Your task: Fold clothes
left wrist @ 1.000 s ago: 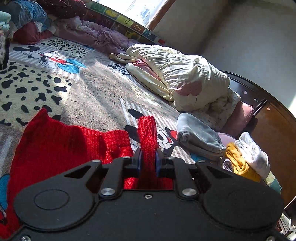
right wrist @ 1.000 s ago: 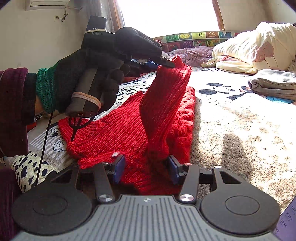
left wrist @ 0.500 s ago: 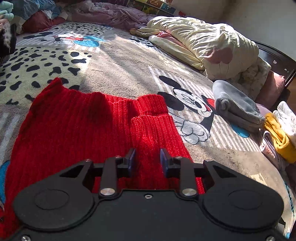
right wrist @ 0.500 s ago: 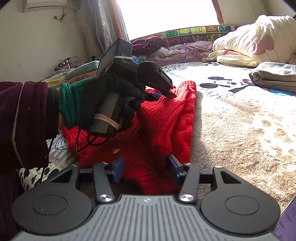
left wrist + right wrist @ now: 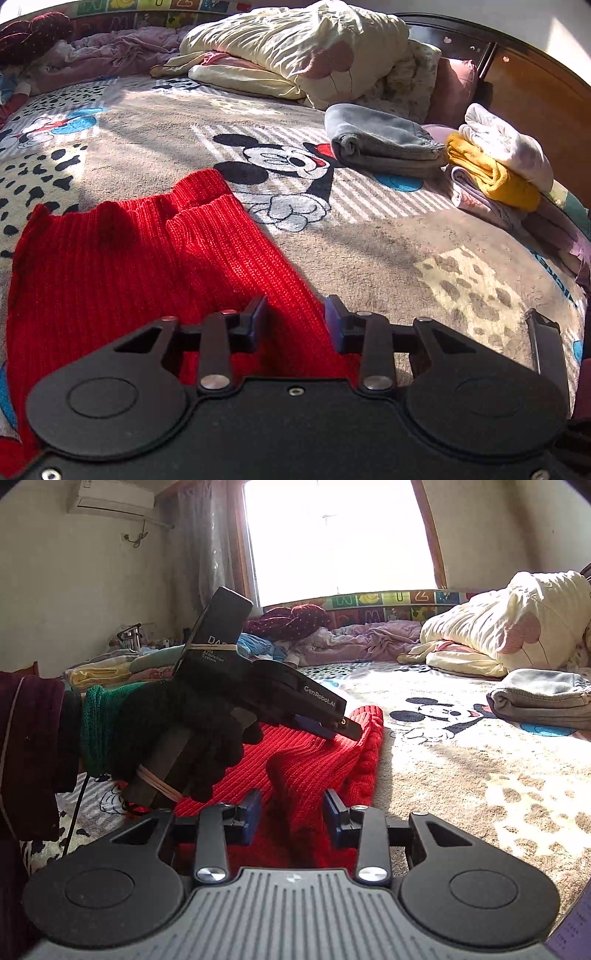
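Note:
A red knitted sweater (image 5: pixel 122 258) lies on the Mickey Mouse bedspread (image 5: pixel 369 236), with one sleeve (image 5: pixel 236 243) folded over its body. My left gripper (image 5: pixel 295 317) is open just above the lower end of that sleeve, holding nothing. In the right wrist view the sweater (image 5: pixel 317 760) lies ahead, and the left gripper (image 5: pixel 340 731), held in a black-gloved hand, hovers over it. My right gripper (image 5: pixel 291 808) is open at the sweater's near edge, with knit between the jaws but not clamped.
A folded grey garment (image 5: pixel 384 144) and a stack of yellow, white and lilac clothes (image 5: pixel 495 173) lie to the right. A cream duvet (image 5: pixel 303 51) and purple bedding (image 5: pixel 110 55) sit at the far side. A wooden bed frame (image 5: pixel 532 88) borders the right.
My left gripper was shut on the raised red sleeve. It lowered the sleeve onto the sweater, opened and let go. The right gripper stayed open in place.

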Demonstrator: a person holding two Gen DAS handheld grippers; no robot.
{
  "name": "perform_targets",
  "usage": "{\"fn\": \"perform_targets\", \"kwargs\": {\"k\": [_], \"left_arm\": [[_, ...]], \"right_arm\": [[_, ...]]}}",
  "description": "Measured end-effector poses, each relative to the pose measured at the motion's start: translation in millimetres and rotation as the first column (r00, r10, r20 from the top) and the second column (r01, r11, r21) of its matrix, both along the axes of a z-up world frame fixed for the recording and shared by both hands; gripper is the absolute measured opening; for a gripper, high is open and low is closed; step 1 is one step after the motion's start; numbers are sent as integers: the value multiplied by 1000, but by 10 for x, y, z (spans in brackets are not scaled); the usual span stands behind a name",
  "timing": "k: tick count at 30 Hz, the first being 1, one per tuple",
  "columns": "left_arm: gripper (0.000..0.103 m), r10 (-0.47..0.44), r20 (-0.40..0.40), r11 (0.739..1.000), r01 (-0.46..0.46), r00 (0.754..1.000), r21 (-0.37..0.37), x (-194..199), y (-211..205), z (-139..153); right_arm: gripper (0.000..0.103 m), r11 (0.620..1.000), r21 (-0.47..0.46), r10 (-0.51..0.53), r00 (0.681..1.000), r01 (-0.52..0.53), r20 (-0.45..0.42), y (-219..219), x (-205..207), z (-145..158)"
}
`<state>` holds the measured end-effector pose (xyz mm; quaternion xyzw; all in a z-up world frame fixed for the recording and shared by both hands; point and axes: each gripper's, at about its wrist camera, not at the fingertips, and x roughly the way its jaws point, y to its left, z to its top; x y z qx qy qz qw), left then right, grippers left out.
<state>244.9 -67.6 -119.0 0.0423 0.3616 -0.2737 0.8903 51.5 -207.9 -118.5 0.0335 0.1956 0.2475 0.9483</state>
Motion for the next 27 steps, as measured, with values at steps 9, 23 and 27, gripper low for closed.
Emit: {"fn": "perform_targets", "kwargs": {"k": [9,23,27], "left_arm": [[36,-31,80,994,22,996,111,-179,-167,133],[28,10,80,999,-13,997,40,-880,-13,-27],[28,16,65,999,-18,998,29,-890,-5,46]], "right_arm": [[37,999,-46,19,996,-23,-87,65,28,-98],[37,998,-58,-5,995,0,-99,-49,-317,-43],[37,995,-102,7,997,-14,-74,20,-427,-59]]}}
